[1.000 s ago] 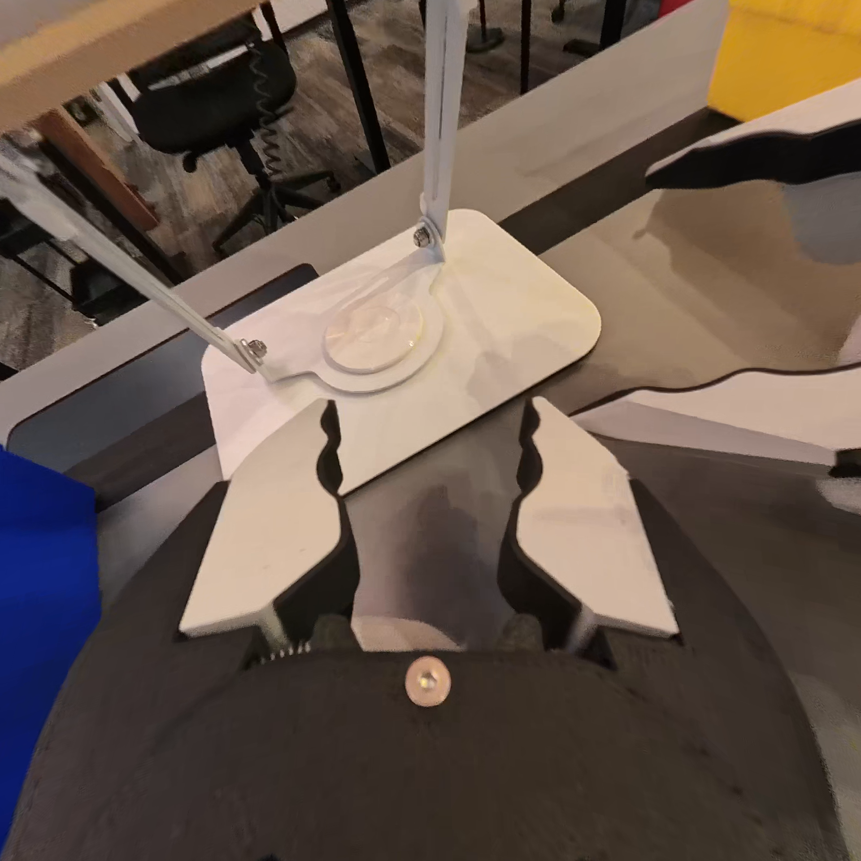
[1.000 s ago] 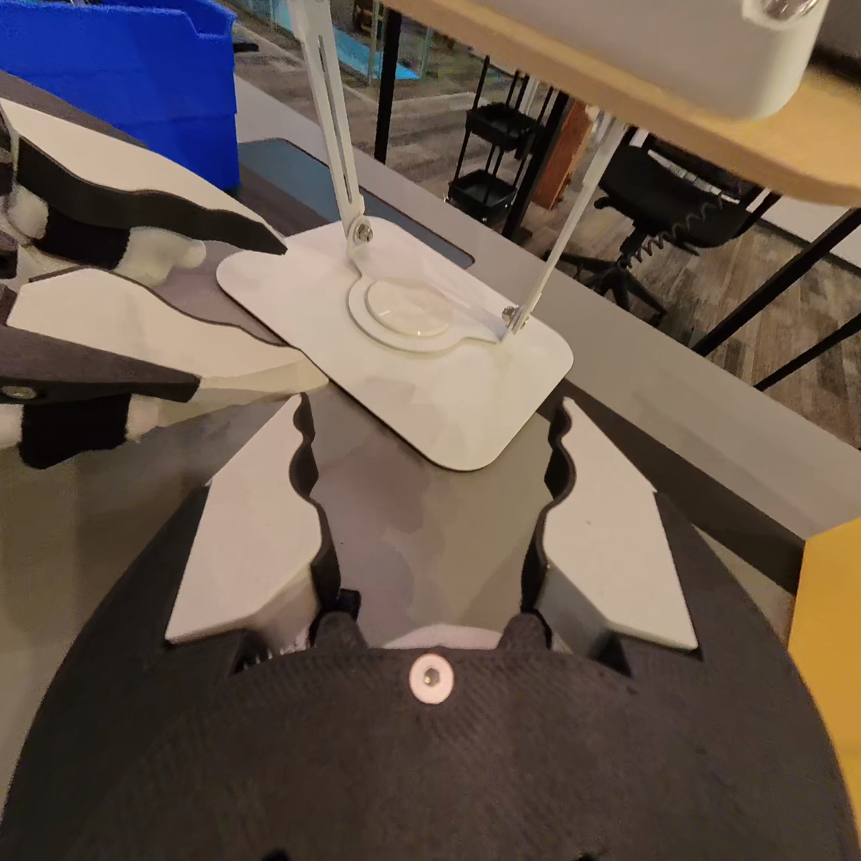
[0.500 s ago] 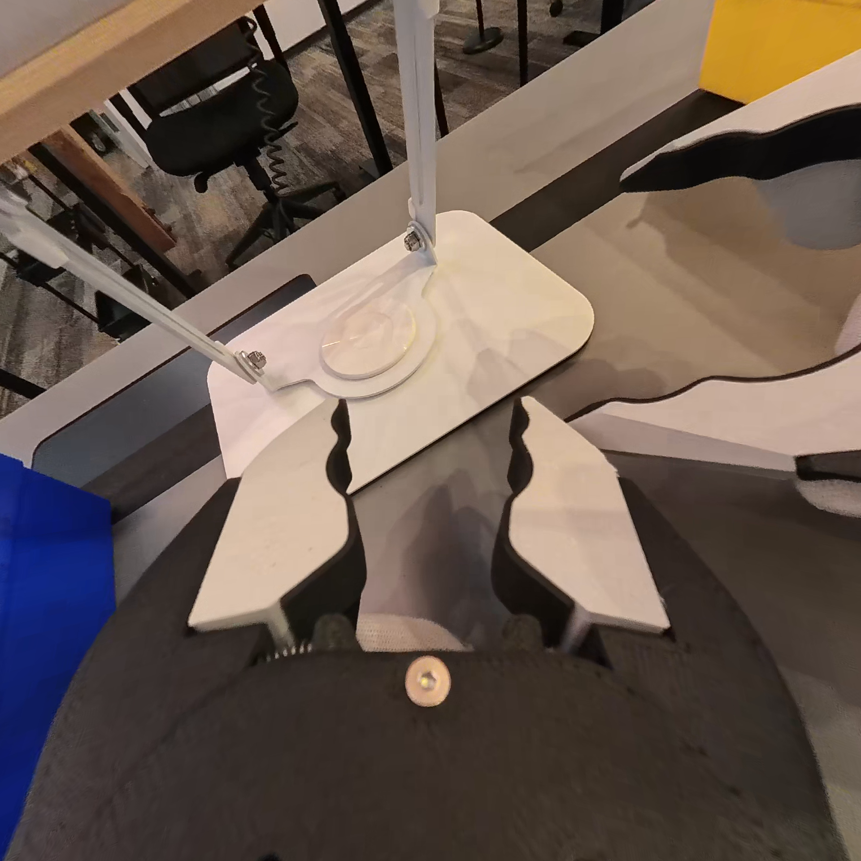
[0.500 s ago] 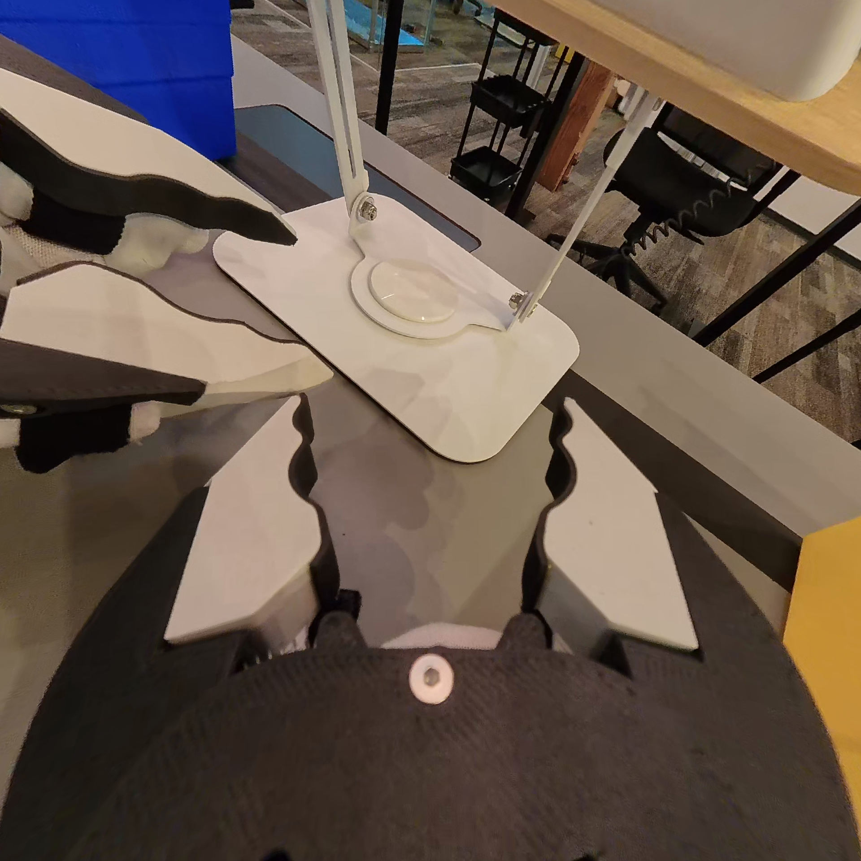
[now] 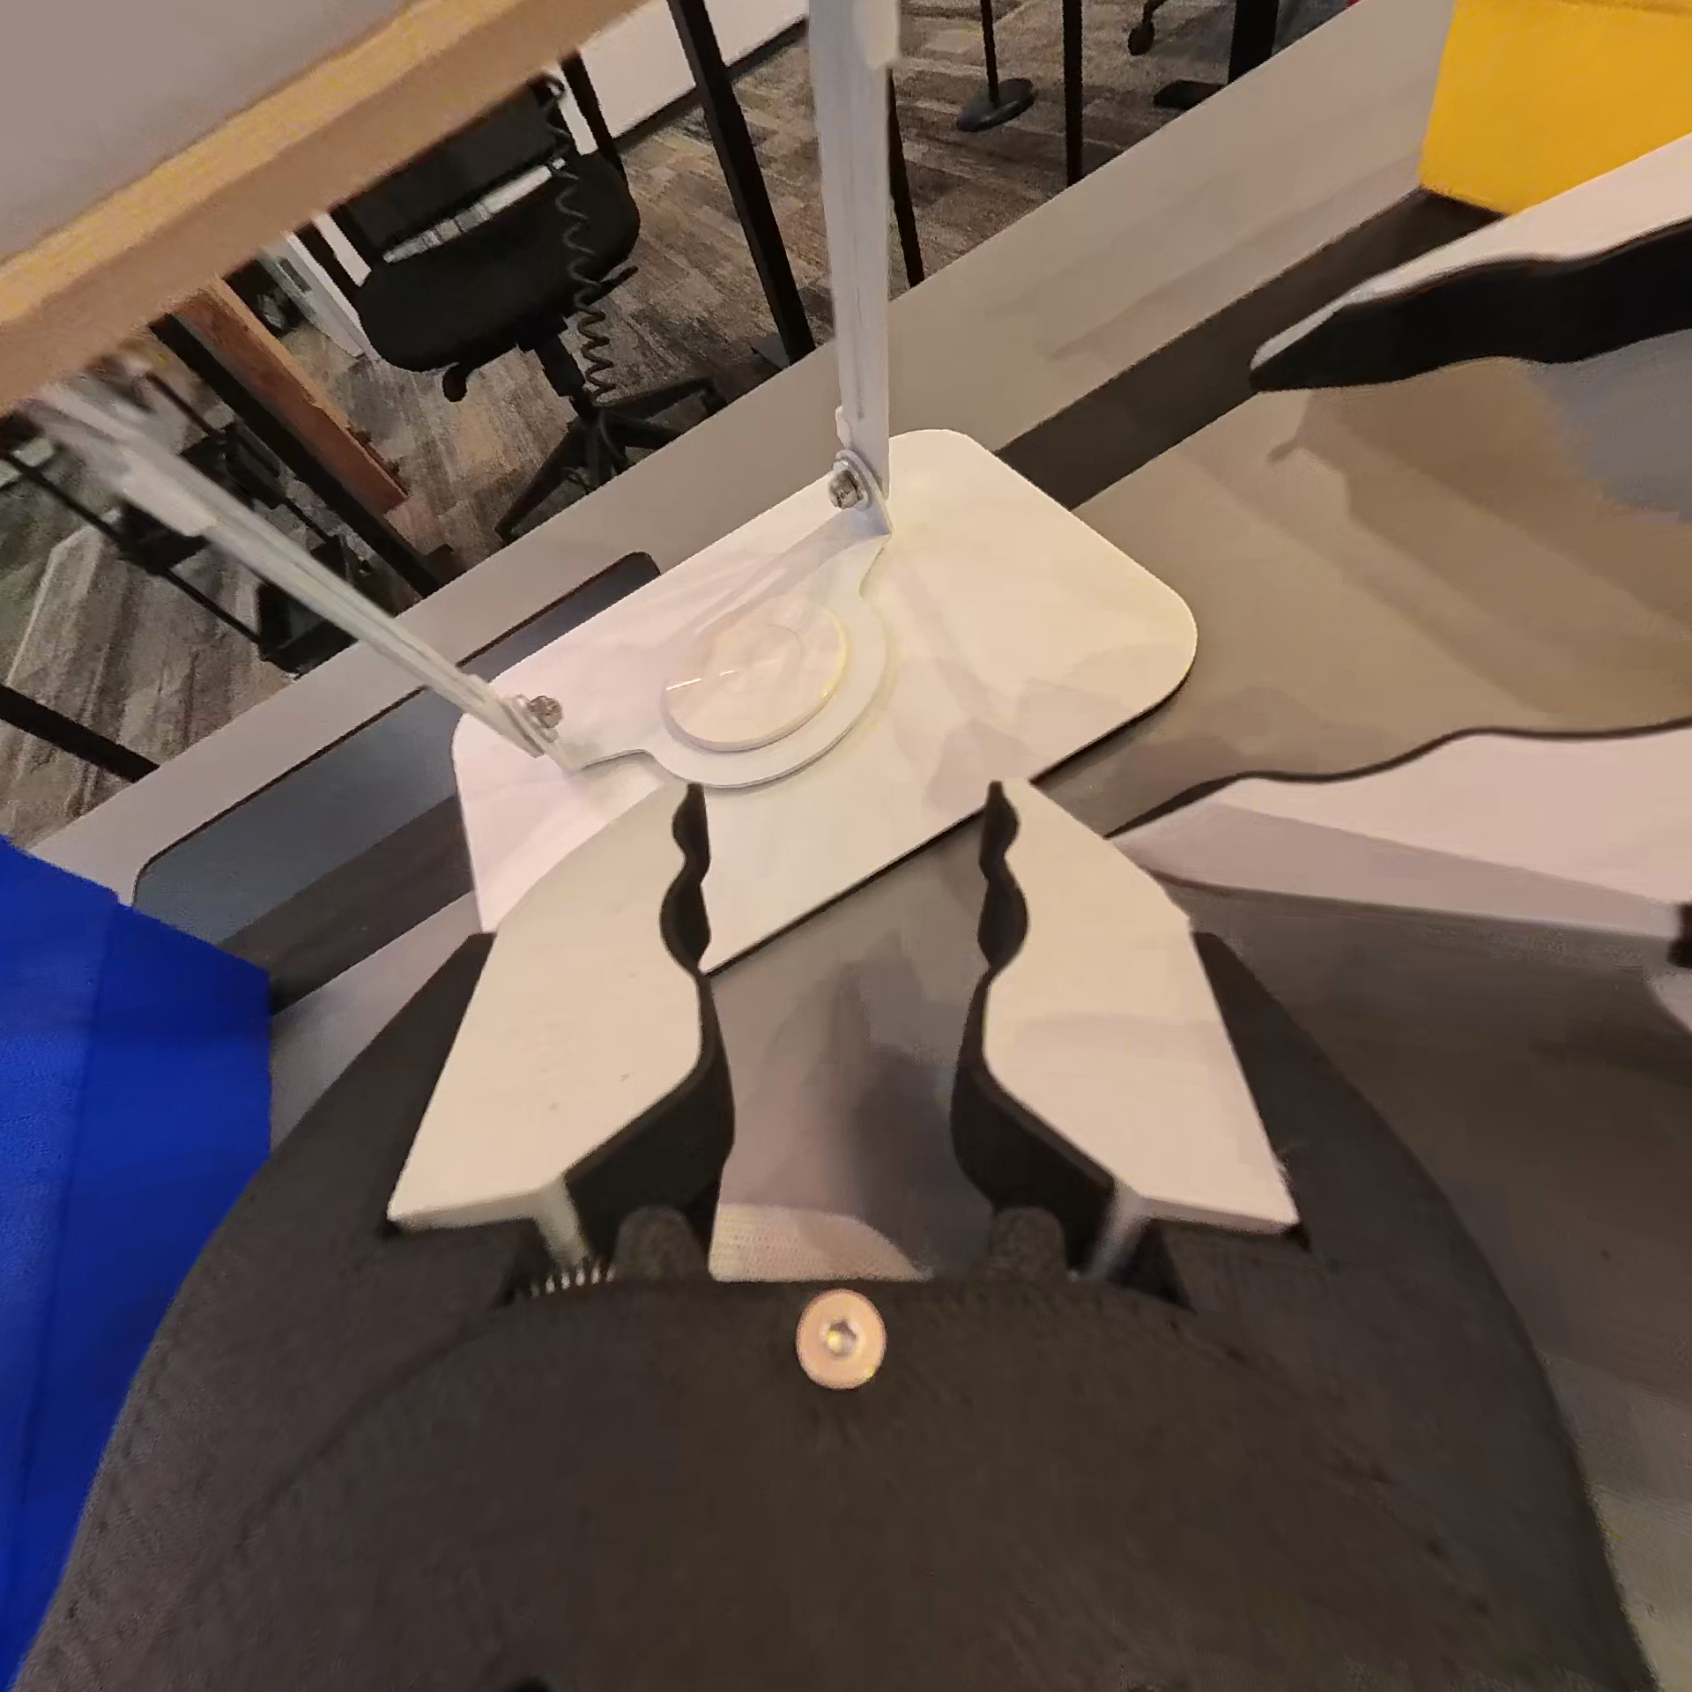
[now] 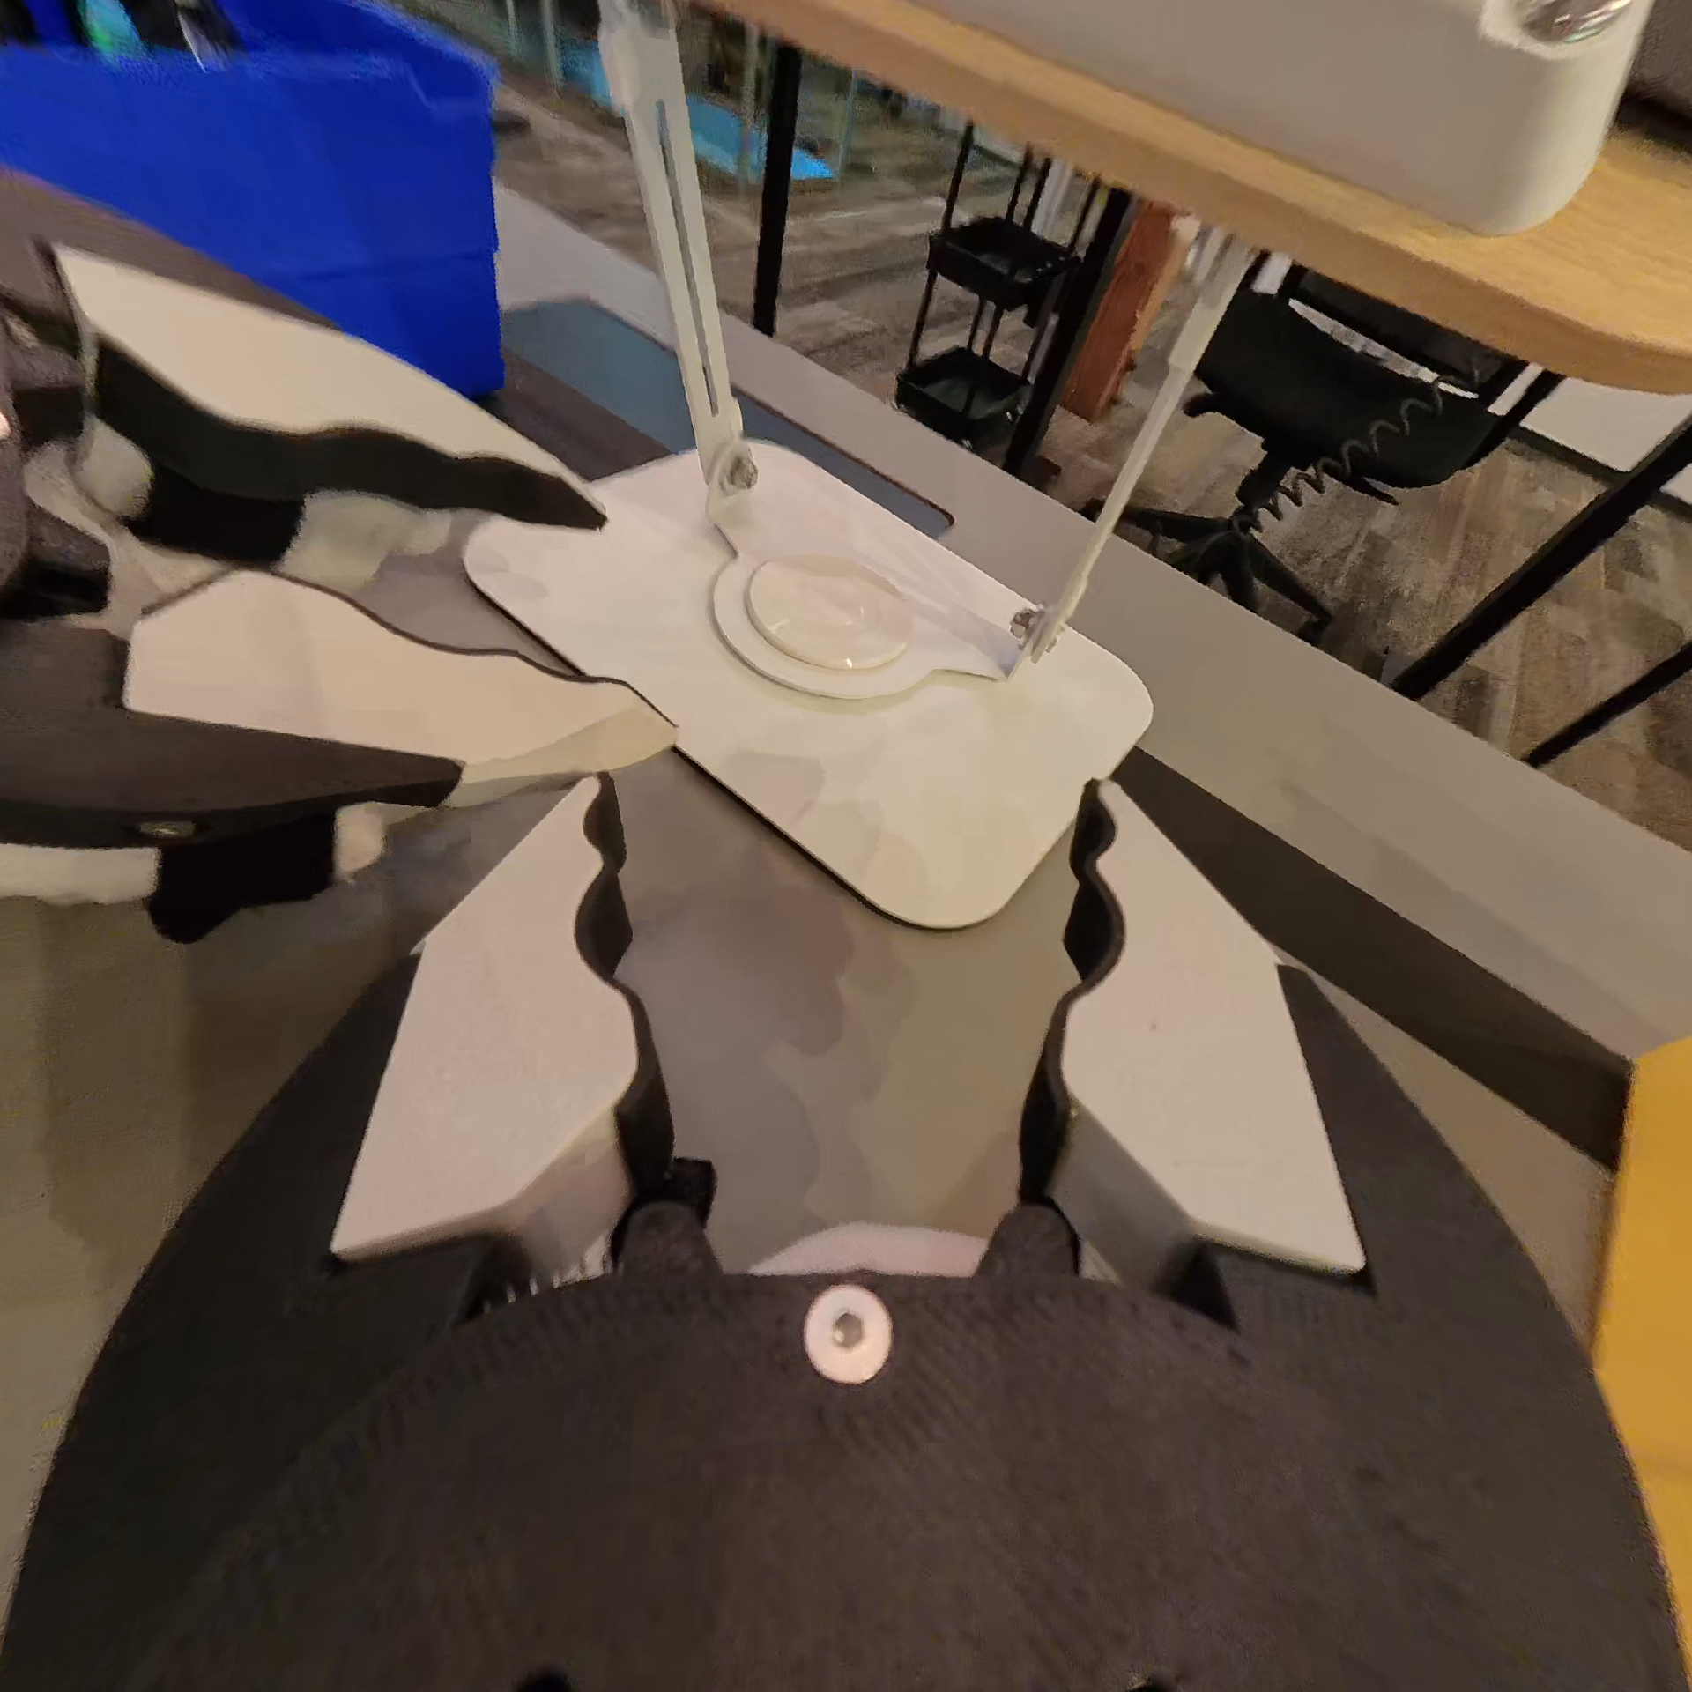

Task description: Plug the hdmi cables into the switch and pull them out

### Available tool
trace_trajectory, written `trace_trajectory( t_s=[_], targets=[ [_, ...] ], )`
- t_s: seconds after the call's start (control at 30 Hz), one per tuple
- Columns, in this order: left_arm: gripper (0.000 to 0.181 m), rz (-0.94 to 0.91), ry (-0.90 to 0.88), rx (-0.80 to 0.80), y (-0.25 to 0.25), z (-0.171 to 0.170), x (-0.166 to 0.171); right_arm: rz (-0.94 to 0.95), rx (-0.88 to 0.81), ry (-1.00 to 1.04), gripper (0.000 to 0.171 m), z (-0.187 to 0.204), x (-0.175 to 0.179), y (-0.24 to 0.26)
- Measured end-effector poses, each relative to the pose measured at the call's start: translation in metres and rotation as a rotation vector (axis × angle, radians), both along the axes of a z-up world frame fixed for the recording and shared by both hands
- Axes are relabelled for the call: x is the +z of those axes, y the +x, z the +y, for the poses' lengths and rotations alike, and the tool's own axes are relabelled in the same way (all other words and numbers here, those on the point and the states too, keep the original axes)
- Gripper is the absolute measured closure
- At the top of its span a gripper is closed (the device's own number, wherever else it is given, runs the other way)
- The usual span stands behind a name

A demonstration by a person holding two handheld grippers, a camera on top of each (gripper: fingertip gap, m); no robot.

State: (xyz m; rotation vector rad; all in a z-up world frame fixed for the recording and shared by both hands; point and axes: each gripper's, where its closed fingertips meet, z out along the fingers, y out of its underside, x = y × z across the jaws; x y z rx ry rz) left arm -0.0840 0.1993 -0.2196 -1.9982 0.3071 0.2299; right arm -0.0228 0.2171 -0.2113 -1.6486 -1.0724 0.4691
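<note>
Both grippers are empty with jaws apart: the left gripper (image 5: 847, 879) has risen and tilted a little since a second ago, the right gripper (image 6: 847, 870) barely moved. At 12 o'clock lies the white stand base (image 5: 1007, 659). Neither cables nor switch appear anywhere, so plugging has not begun.

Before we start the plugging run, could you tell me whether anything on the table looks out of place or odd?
Nothing looks damaged, spilled or askew. The odd part: no HDMI cables or switch show in either view. Only the white stand base lies flat on the table, with the left gripper and right gripper both open and empty.
</note>
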Motion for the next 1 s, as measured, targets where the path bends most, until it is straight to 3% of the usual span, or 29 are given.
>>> trace_trajectory(
  t_s=[0.17,0.43,0.7,0.87,1.0],
  targets=[
    [0.119,-0.010,0.017,-0.010,0.006,-0.010,0.003,0.322,0.034,-0.139,0.075,-0.006,0.030,0.001],
    [0.117,-0.014,0.023,-0.035,0.014,-0.017,0.004,0.487,0.007,-0.207,0.072,-0.020,0.042,0.010],
    [0.118,-0.003,0.037,-0.028,0.013,-0.026,0.006,0.528,-0.059,-0.164,0.073,-0.034,0.055,0.017],
    [0.118,-0.070,0.021,-0.005,0.006,-0.023,0.005,0.485,0.053,-0.122,0.072,-0.006,0.115,-0.011],
    [0.118,-0.071,0.022,0.001,0.001,-0.021,0.006,0.393,0.077,-0.057,0.073,0.016,0.095,-0.027]
  ],
)
